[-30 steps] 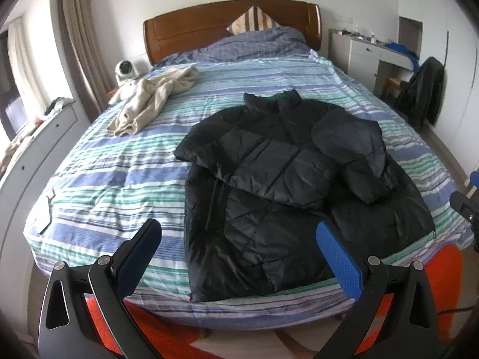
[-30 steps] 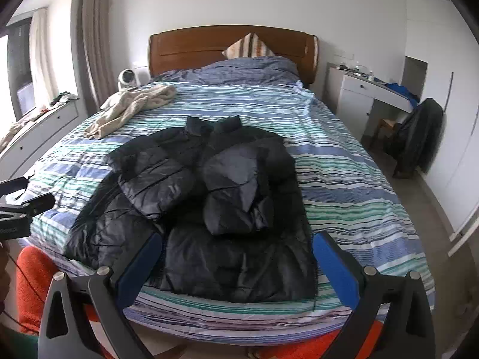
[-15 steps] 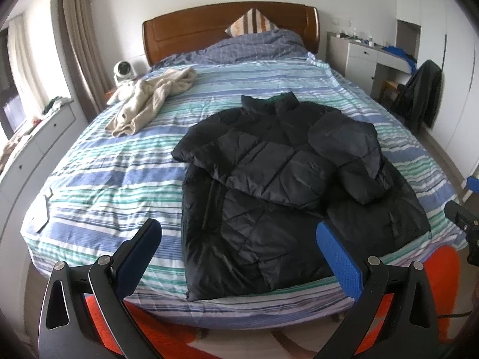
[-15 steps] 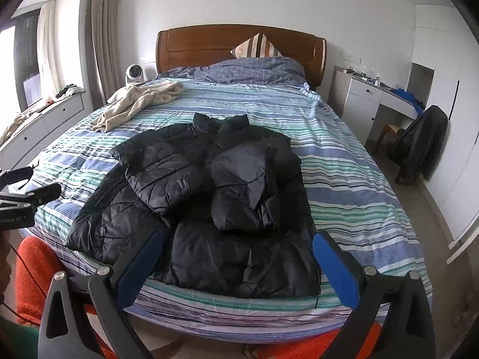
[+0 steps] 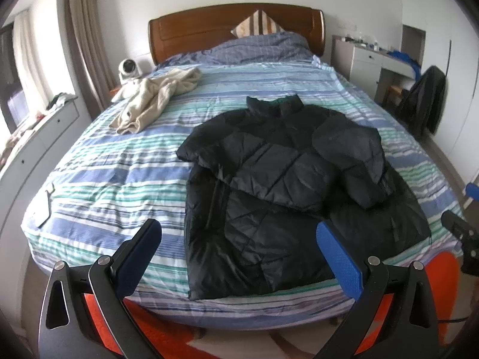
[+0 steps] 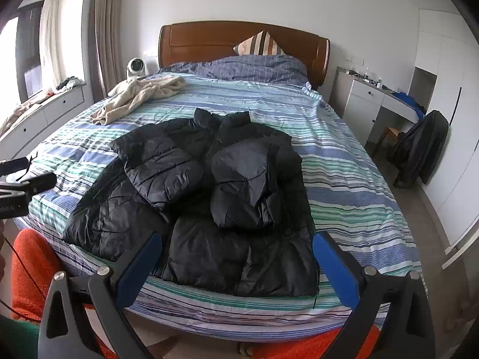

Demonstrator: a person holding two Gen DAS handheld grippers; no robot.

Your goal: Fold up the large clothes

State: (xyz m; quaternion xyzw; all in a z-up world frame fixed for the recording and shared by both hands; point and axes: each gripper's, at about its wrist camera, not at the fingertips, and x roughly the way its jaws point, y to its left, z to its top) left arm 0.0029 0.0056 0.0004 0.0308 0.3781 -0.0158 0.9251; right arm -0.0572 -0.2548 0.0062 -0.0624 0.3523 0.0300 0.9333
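A black puffer jacket lies near the foot of a striped bed, both sleeves folded across its front. The left gripper and right gripper hang before it, jaws spread wide, empty.

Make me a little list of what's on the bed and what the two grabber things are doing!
main garment: black puffer jacket, lying flat, both sleeves folded across its front
where: near the foot of the striped bed
other garment: beige sweater, crumpled near the head end
pillow: striped pillow against the headboard
left gripper: open, holding nothing
right gripper: open, holding nothing
beside bed: black coat on a chair
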